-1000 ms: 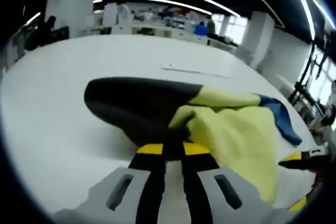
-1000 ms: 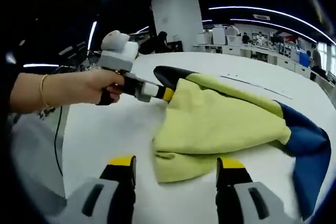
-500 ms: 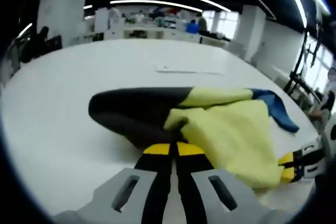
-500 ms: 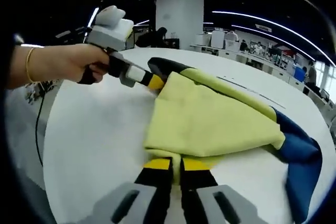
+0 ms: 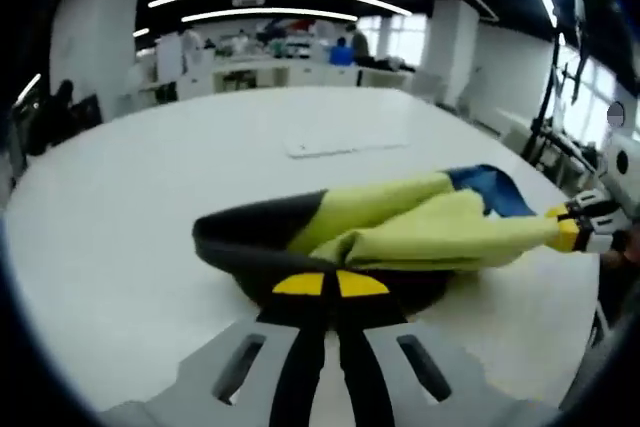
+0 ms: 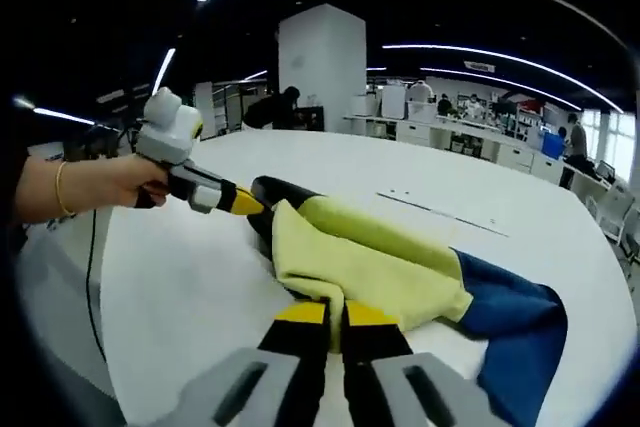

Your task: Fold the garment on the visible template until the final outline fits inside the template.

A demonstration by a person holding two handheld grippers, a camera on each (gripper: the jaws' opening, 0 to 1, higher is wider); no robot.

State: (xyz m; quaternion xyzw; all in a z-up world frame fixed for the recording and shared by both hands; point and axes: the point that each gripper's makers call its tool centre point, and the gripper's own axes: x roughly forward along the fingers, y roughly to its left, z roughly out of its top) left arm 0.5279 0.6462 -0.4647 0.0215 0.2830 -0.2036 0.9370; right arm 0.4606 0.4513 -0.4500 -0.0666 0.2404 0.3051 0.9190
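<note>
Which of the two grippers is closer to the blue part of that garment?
Right. The right gripper is shut on the yellow fabric, with the blue part just beside it. The left gripper pinches the black end, at the garment's far side from the blue.

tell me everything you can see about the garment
The garment is a soft, fleece-like piece in three colour blocks: black at one end, pale yellow in the middle, blue at the other. It lies bunched and partly folded on the white table, the yellow layer lifted into a taut fold. The left tongs are shut on its black end and the right tongs are shut on the yellow edge. The blue end drapes loosely on the table.
</note>
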